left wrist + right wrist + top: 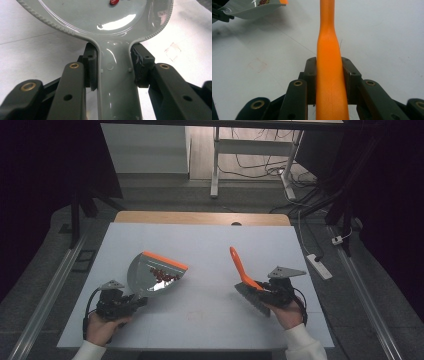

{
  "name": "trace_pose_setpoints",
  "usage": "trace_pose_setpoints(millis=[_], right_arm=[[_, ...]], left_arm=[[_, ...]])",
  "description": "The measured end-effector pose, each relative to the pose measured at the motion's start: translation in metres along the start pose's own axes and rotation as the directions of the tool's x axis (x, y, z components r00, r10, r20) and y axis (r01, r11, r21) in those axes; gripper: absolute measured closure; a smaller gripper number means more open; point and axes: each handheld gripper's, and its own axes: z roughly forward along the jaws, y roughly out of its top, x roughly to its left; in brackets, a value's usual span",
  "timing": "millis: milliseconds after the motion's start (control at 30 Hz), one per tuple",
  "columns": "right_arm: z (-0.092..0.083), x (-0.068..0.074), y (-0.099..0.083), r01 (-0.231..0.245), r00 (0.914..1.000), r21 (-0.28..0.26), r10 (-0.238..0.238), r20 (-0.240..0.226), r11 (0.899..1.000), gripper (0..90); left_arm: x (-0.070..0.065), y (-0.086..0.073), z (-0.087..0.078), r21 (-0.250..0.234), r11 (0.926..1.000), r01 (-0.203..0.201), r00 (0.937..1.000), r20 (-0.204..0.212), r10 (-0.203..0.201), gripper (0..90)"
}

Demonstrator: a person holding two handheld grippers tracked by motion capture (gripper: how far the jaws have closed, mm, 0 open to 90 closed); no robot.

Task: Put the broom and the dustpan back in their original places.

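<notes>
A grey dustpan with an orange front lip is tilted above the white table, left of centre. Several small red pieces lie in it; one red piece shows close up. My left gripper is shut on the dustpan's handle, pads pressed against both sides. My right gripper is shut on the orange handle of a brush, which points up and away. The brush's dark bristles hang toward the table at right. The dustpan also shows far left in the right gripper view.
A faint red square mark is drawn on the table between the two tools. Beyond the far wooden edge stand desk legs. Cables and a white power strip lie on the floor at right.
</notes>
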Motion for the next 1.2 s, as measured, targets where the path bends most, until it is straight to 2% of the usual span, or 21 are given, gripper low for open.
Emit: trace_pose_setpoints(millis=[167, 300, 567, 700, 1033, 1200], right_arm=[[-0.002, 0.000, -0.007, -0.019, 0.9998, 0.011, 0.020, -0.007, 1.000, 70.0], [-0.001, -0.001, -0.012, -0.028, 0.9996, 0.015, 0.028, -0.010, 1.000, 70.0], [0.002, -0.007, -0.017, -0.087, 0.9961, 0.032, 0.087, -0.014, 0.996, 70.0], [0.004, -0.010, -0.019, -0.099, 0.9950, 0.043, 0.099, -0.009, 0.994, 70.0], [0.006, -0.023, -0.025, -0.143, 0.9898, 0.049, 0.143, 0.008, 0.989, 69.8], [0.007, -0.027, -0.026, -0.140, 0.9898, 0.058, 0.138, 0.038, 0.989, 68.8]], left_arm=[[0.001, -0.002, 0.000, -0.017, 0.9991, 0.038, 0.9992, -0.007, -0.038, 61.4], [0.000, -0.003, 0.002, -0.018, 0.9984, 0.054, 0.9983, -0.020, -0.055, 61.4], [0.003, -0.005, 0.003, -0.021, 0.9959, 0.088, 0.9949, -0.046, -0.089, 61.4], [0.004, -0.006, 0.003, -0.026, 0.9940, 0.106, 0.9927, -0.055, -0.108, 61.4], [0.003, -0.007, 0.011, -0.016, 0.9885, 0.150, 0.9835, -0.100, -0.151, 61.4], [0.002, -0.006, 0.016, -0.004, 0.9852, 0.172, 0.9769, -0.129, -0.171, 61.3]])
